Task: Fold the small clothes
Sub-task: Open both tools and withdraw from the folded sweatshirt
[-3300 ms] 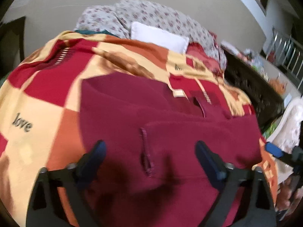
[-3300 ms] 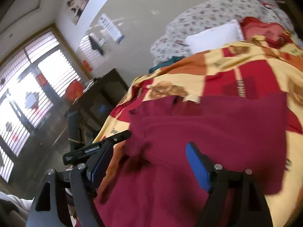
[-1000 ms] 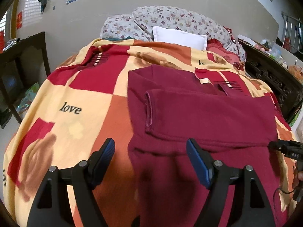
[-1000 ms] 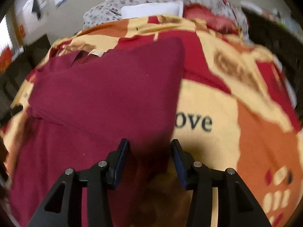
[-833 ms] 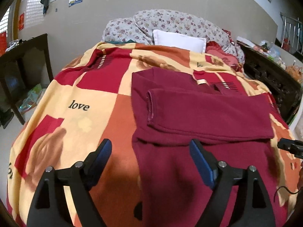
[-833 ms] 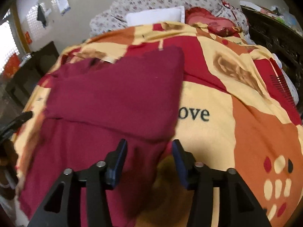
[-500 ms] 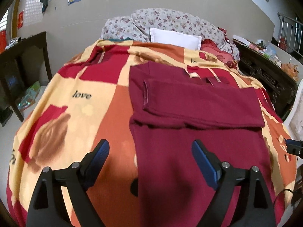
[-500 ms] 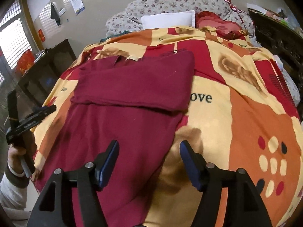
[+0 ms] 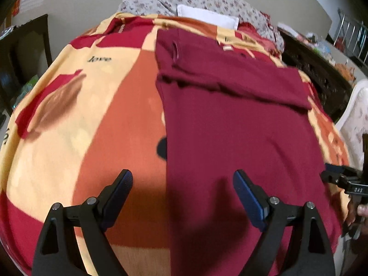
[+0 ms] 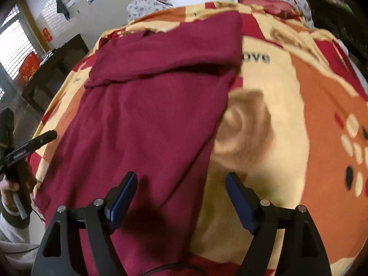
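Observation:
A dark red shirt (image 9: 232, 124) lies flat on the patterned bedspread (image 9: 110, 115), collar end far, with its sleeves folded across the chest as a band (image 9: 230, 80). My left gripper (image 9: 182, 194) is open and empty, above the shirt's near left edge. My right gripper (image 10: 180, 196) is open and empty, above the shirt's (image 10: 149, 105) near right edge, where the hem meets the blanket (image 10: 287, 115). The other gripper shows at the right edge of the left wrist view (image 9: 345, 181) and at the left edge of the right wrist view (image 10: 27, 147).
Pillows (image 9: 207, 18) and a floral quilt (image 9: 207, 0) are piled at the head of the bed. Dark wooden furniture stands to the left (image 9: 27, 46) and right (image 9: 317, 69) of the bed. A white chair (image 9: 356, 119) is at the right.
Both grippers have pulled back toward the foot of the bed, from the folded sleeves down to the shirt's lower corners. The right gripper has opened wider. The shirt has not moved.

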